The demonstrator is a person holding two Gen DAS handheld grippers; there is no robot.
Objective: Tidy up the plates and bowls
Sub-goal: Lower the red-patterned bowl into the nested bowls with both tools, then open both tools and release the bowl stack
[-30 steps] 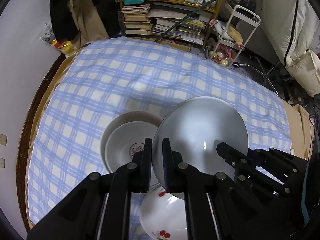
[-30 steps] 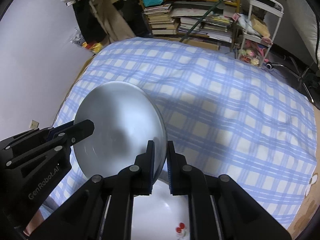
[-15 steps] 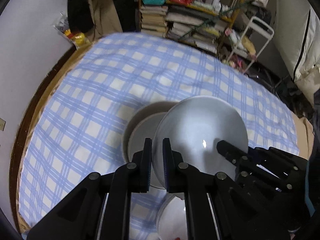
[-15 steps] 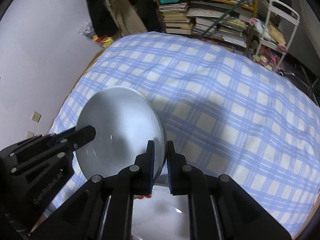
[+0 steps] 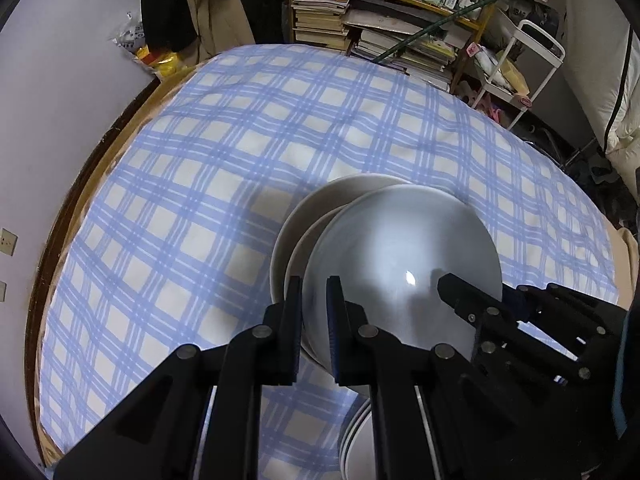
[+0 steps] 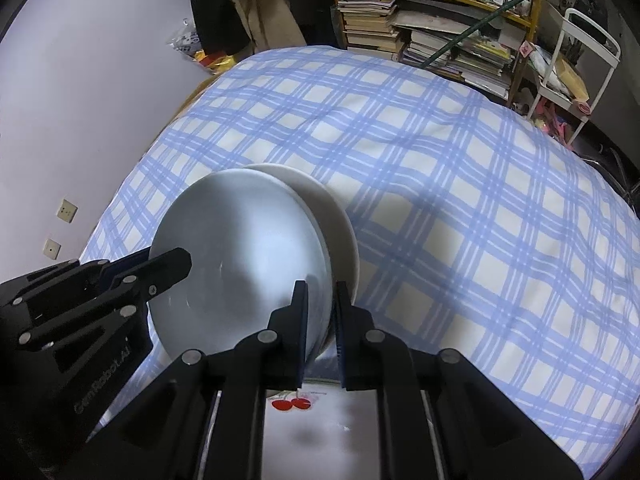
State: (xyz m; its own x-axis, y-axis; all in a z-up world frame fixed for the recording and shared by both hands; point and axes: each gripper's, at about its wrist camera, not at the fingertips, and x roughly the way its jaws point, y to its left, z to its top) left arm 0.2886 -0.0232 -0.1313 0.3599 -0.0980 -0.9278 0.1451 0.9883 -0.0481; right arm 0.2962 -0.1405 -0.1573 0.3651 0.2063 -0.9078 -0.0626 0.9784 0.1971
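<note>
Both jaws pinch the grey bowl [image 5: 400,264] by opposite rims, left gripper [image 5: 314,300] and right gripper [image 6: 322,304]; we judge it nearly nested in the white bowl [image 5: 288,236] mid-bed; cherry plates [image 6: 320,408] near the front edge remain; checked bedspread [image 5: 240,140]; cluttered bookshelf [image 5: 400,28] beyond.

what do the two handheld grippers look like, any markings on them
Both the left gripper and right gripper are matte black, with two flat parallel fingers on linkage arms joined by round silver pivot pins. The left one's side carries embossed "GenRobot.AI" lettering. No cables or sleeves show.
</note>
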